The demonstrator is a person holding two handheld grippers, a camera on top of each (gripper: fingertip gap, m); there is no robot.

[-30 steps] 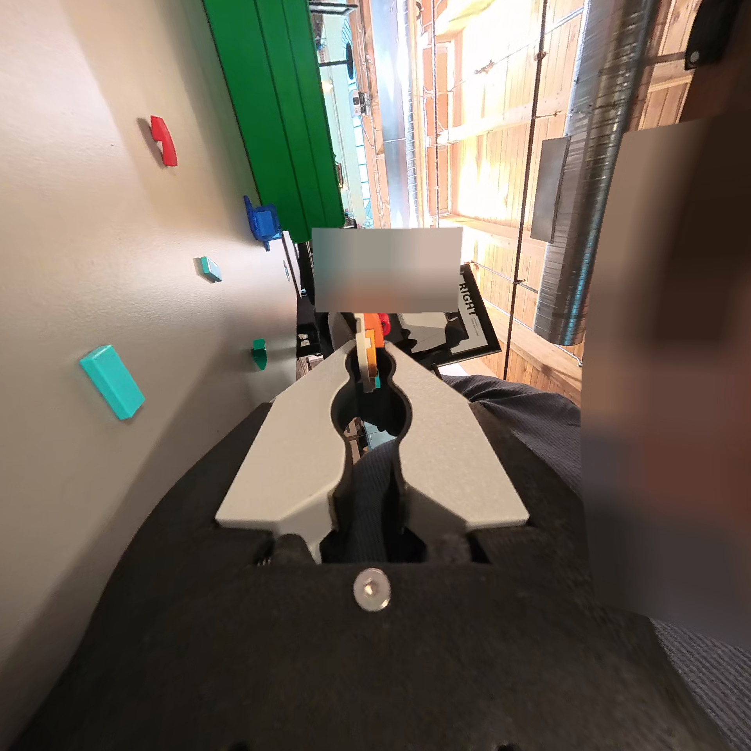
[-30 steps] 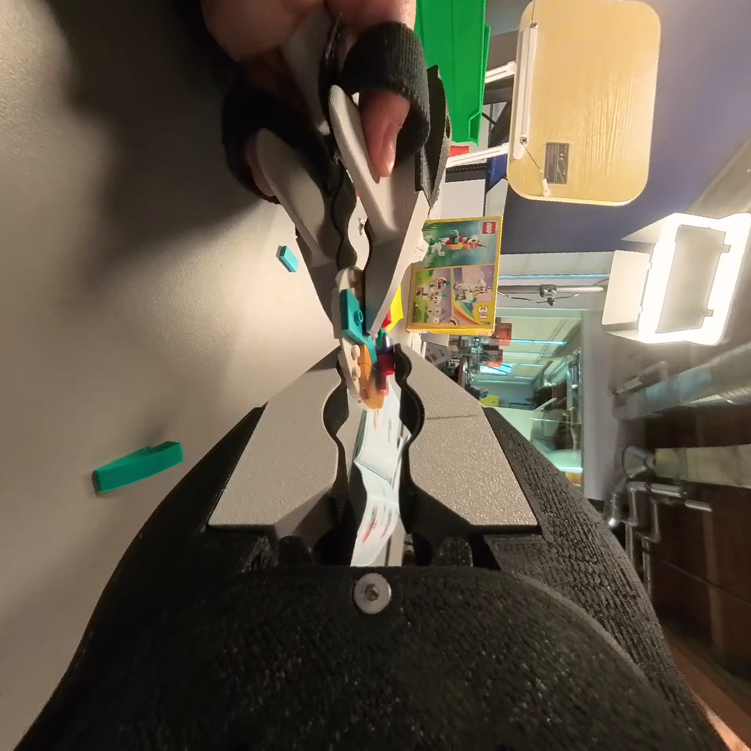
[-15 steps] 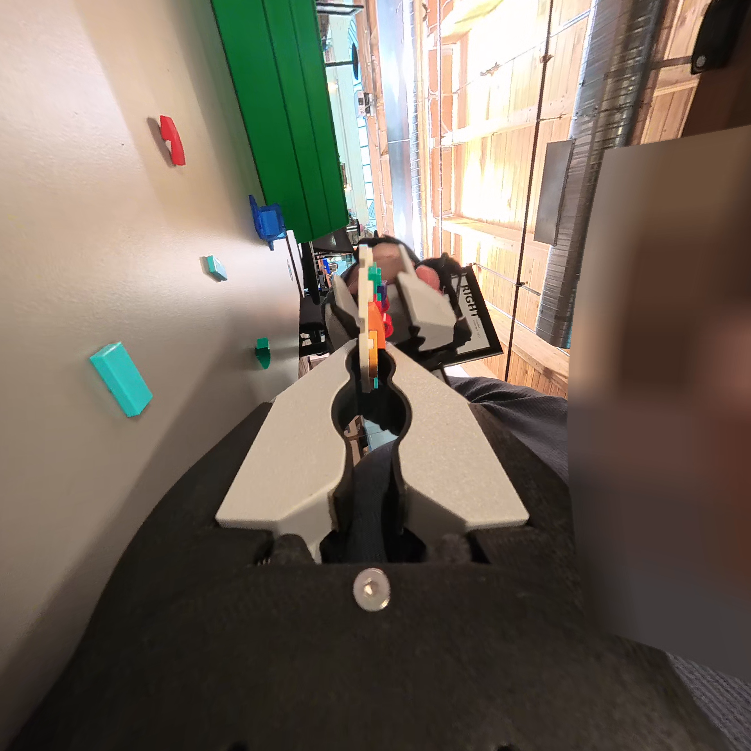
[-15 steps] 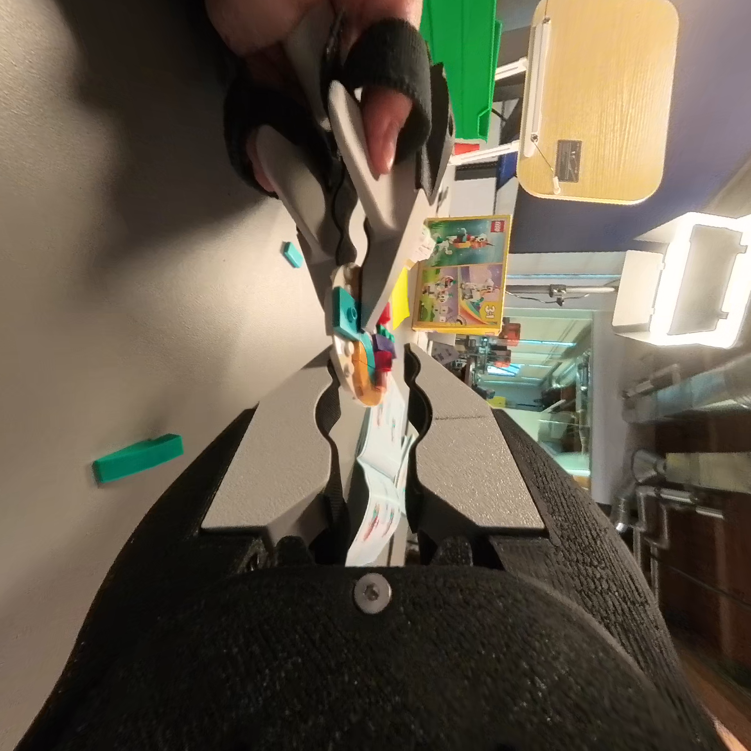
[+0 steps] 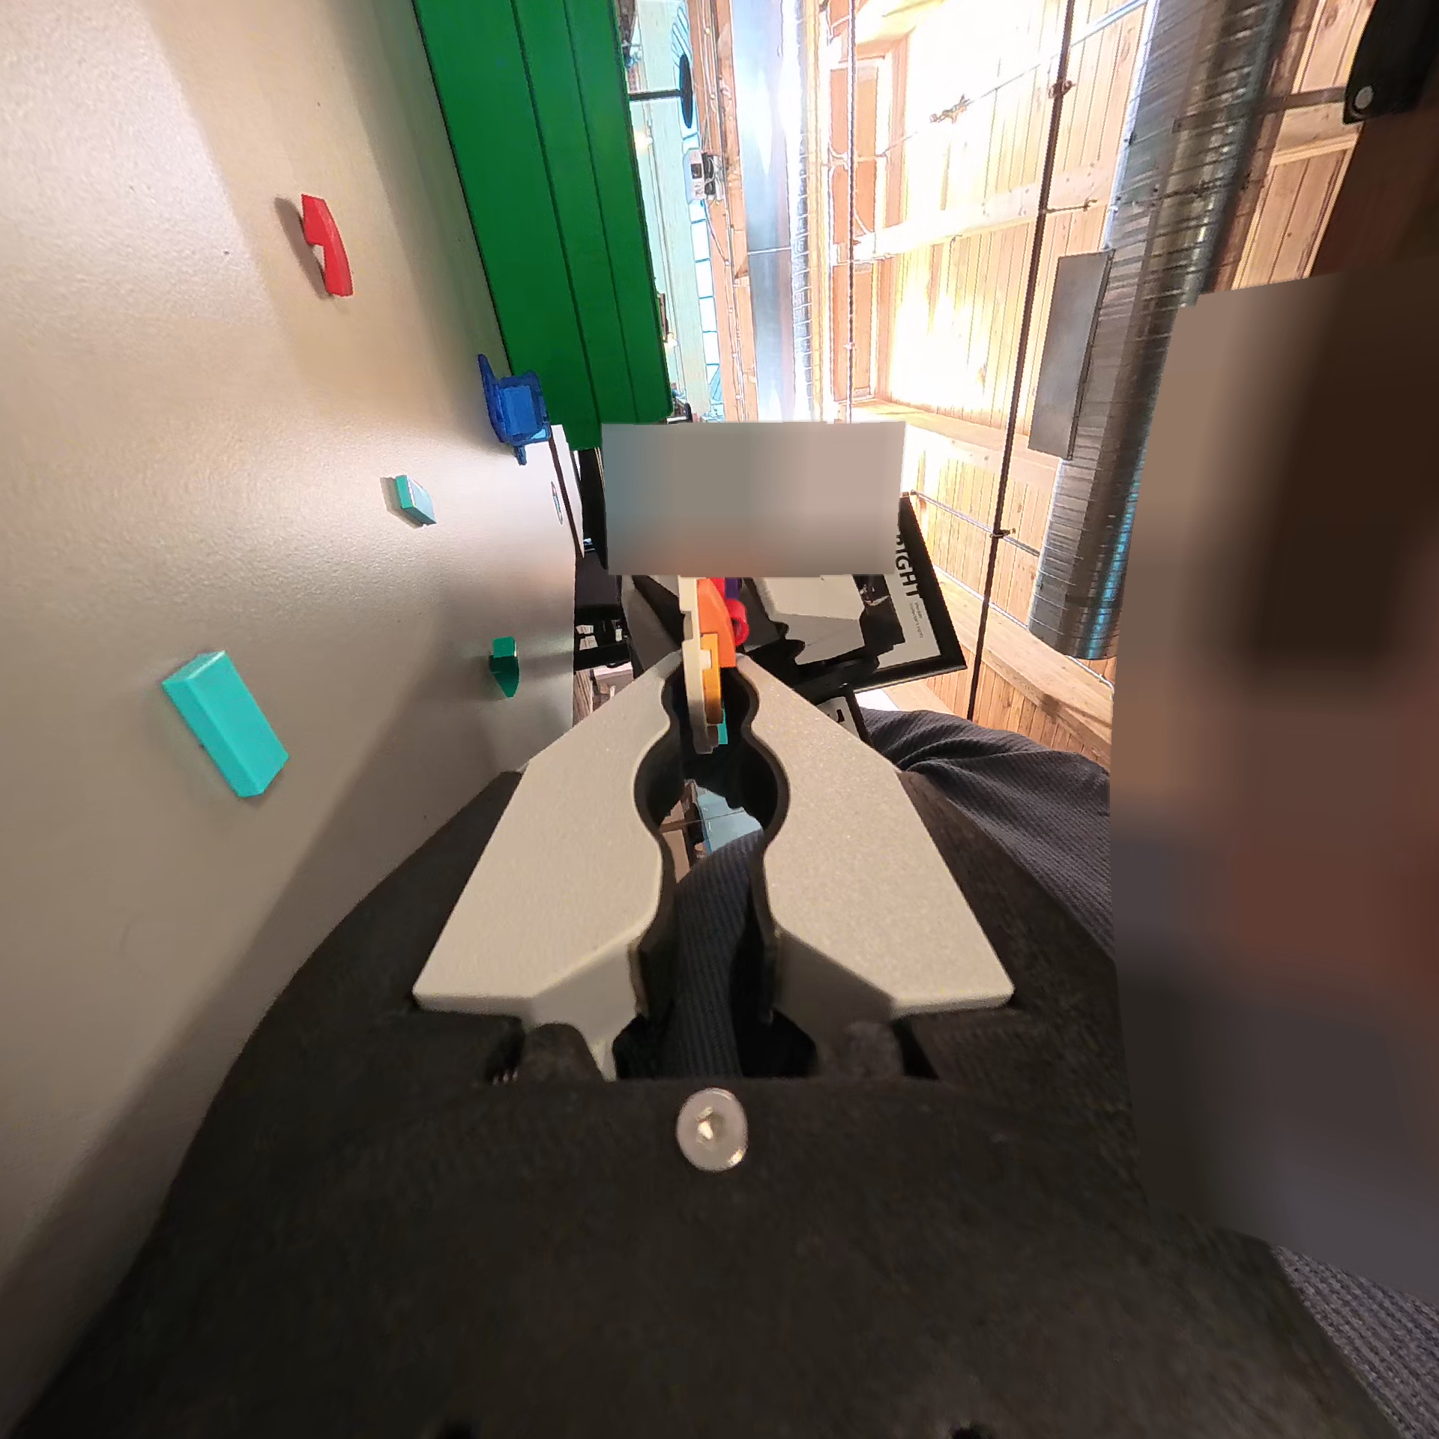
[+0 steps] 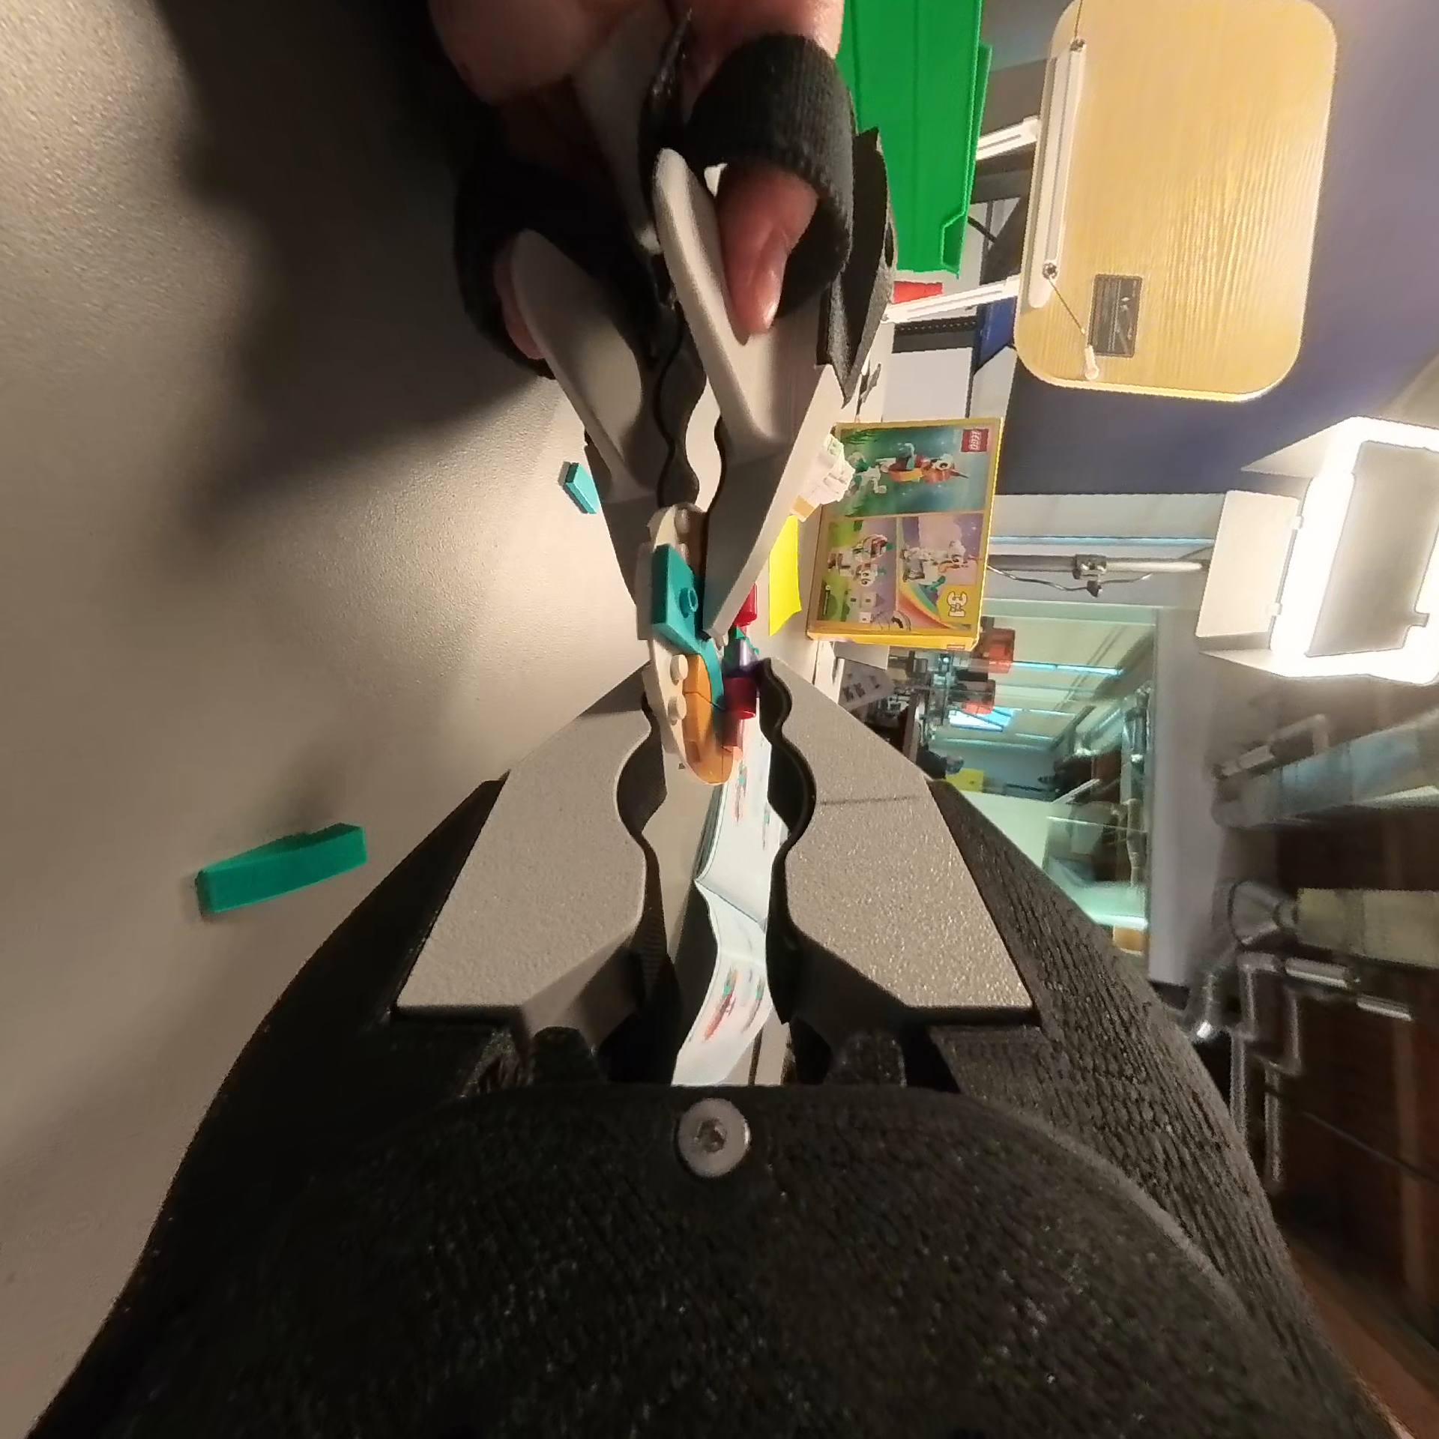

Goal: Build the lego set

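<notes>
Right wrist view: tabletop (image 6: 233, 545) at left, cameras rolled sideways. Left gripper (image 6: 705, 576), jaws pinched on lego assembly (image 6: 685, 685), holds it mid-air, likely steadying for next brick. Right gripper (image 6: 705, 701), jaws part-open, straddles it, not gripping. Loose teal brick (image 5: 224, 723) on tabletop.

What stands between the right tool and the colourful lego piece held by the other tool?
Nothing visible: the lego assembly, clamped in the left tool, sits between the open fingers of the right tool.
</notes>
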